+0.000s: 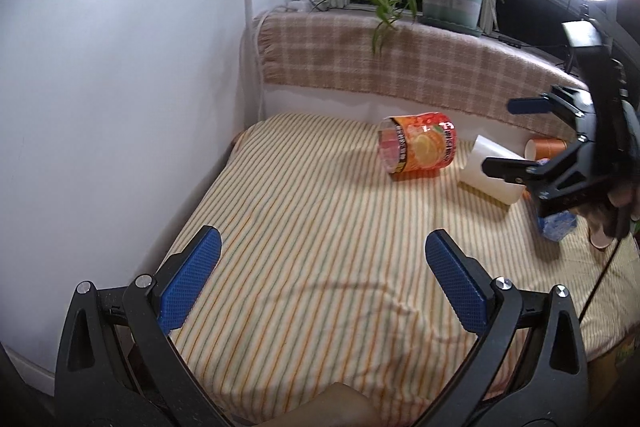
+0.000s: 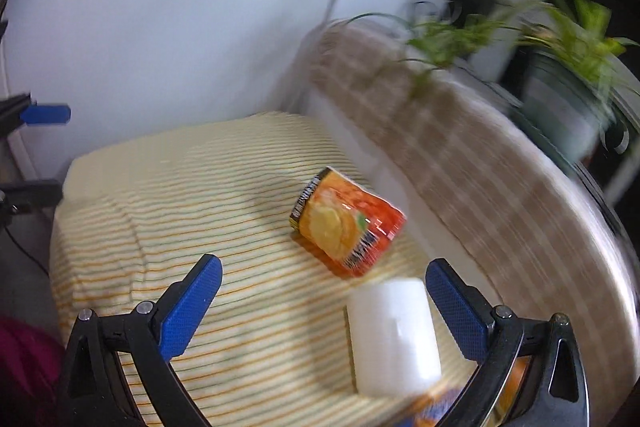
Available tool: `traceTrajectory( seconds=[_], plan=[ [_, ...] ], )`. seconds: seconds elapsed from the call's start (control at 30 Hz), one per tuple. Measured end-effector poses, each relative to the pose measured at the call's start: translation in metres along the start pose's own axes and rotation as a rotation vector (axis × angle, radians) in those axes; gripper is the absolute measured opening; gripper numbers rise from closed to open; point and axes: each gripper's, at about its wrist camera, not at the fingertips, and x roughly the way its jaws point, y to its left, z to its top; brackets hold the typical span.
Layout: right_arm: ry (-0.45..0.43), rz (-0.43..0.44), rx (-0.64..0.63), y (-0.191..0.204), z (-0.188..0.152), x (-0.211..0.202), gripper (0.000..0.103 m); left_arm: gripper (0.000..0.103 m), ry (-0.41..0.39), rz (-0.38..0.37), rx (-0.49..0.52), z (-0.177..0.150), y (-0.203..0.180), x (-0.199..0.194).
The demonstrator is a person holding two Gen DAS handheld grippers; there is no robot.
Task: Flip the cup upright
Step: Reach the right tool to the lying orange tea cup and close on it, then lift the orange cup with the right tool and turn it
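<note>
A: Why are both grippers spread and holding nothing?
B: The right gripper hovers by the white cup, which lies sideways on the striped cloth — the left gripper waits.

Four cups: orange printed cup; white cup; brown cup; blue cup.

Your right wrist view is smeared: the plant at upper right blurs. In the left view, your right gripper covers part of the white cup.
</note>
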Motion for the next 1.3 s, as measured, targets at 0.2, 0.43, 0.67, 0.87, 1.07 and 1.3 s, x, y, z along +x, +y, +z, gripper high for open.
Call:
traceTrajectory(
  seconds=[0.2,0.43,0.67,0.87,1.07,1.3],
  plan=[
    [0.1,0.025,-0.152,0.001,0.017,0.049,0.097,0.103,0.035,0.018,-0.027,-0.005,0.013,0.01],
    [0.182,-0.009,-0.373,0.011,0.031,0.088,0.097,0.103,0.057,0.033,-0.069,-0.007,0.031,0.018],
    [0.268,-0.017,-0.529,0.019,0.035,0.127,0.097,0.103,0.07,0.049,-0.109,-0.011,0.047,0.023],
    [0.329,-0.038,-0.628,0.026,0.034,0.155,0.095,0.103,0.08,0.057,-0.129,-0.013,0.057,0.025],
    [0.343,-0.054,-0.664,0.021,0.032,0.168,0.089,0.103,0.079,0.065,-0.135,-0.014,0.06,0.027],
    [0.308,-0.05,-0.648,0.018,0.036,0.168,0.088,0.103,0.082,0.068,-0.133,-0.013,0.06,0.029]
  ],
)
